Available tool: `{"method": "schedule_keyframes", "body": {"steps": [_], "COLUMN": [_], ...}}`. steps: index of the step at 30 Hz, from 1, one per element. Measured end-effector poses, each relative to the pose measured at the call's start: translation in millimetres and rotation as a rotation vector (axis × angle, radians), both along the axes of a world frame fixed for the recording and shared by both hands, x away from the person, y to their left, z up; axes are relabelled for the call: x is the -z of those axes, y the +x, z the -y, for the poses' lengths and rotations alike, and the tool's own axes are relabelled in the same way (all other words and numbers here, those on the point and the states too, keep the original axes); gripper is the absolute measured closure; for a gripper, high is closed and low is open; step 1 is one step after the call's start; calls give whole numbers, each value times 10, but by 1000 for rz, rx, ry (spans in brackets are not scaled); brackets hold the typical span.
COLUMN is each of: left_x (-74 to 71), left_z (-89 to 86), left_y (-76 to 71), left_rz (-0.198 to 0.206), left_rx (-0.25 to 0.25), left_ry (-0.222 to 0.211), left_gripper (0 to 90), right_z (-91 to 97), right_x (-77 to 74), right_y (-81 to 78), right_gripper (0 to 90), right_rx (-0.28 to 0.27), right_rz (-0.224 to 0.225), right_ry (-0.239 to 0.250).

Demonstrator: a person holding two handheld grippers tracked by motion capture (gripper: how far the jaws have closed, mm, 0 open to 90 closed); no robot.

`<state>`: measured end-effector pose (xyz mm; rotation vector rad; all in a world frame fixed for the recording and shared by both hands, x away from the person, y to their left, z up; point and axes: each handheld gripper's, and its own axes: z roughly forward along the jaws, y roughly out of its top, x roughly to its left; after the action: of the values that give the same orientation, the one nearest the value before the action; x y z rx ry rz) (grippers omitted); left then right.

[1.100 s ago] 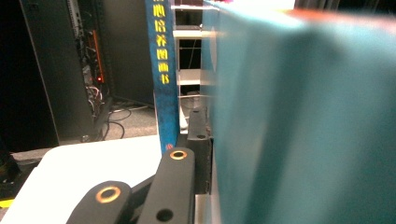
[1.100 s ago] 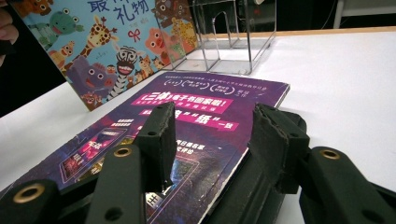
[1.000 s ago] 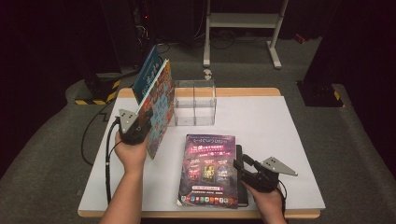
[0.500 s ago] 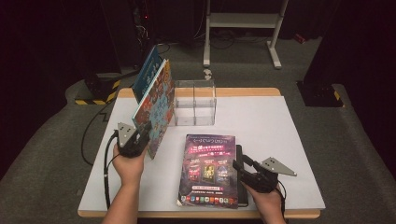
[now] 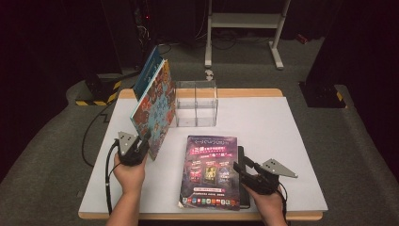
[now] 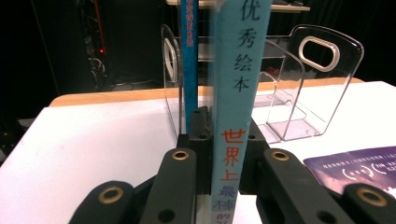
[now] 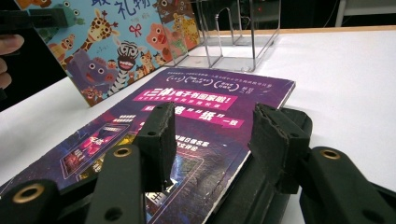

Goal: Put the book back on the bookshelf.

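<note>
A tall picture book (image 5: 153,106) with cartoon animals on its cover stands tilted at the table's left. My left gripper (image 5: 141,143) is shut on the low end of its pale blue spine (image 6: 236,93), and the jaws have just tightened a little. A thin blue book (image 5: 146,70) leans behind it. A purple book (image 5: 209,169) lies flat near the front edge on a black book (image 5: 241,155). My right gripper (image 5: 240,167) is open at the purple book's right edge, one jaw over the cover (image 7: 196,107), the other over the black book (image 7: 299,119).
A clear acrylic book stand (image 5: 196,103) with dividers sits at the back middle of the white table (image 5: 282,122), just right of the held book. A metal frame and cables stand on the floor beyond the table. A cable trails from the left gripper off the table's left side.
My left hand has come down and toward the near edge with the picture book in its jaws. The right hand and the purple book have not moved.
</note>
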<state>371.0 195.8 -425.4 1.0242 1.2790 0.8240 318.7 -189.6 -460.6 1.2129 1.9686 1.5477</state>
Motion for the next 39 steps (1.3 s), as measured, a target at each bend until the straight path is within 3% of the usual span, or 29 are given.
{"method": "schedule_keyframes", "body": {"steps": [17, 29, 32, 35, 39], "left_x": [-14, -12, -11, -5, 1], "left_z": [71, 143, 140, 157, 162], "left_y": [147, 228, 230, 218, 218], "left_rz": [-2, 0, -1, 2, 4], "left_rx": [-22, -39, -48, -68, -101], "left_ry": [9, 54, 52, 77, 57], "left_gripper": [807, 806, 805, 806, 805], "right_z": [8, 6, 7, 5, -5], "right_x": [-7, -8, -9, -6, 1], "right_y": [-2, -8, -7, -4, 6], "right_gripper": [495, 495, 495, 495, 495], "right_rx": [-2, -4, -4, -6, -13], "right_rz": [2, 1, 1, 1, -3], "right_ry": [7, 7, 8, 9, 9]}}
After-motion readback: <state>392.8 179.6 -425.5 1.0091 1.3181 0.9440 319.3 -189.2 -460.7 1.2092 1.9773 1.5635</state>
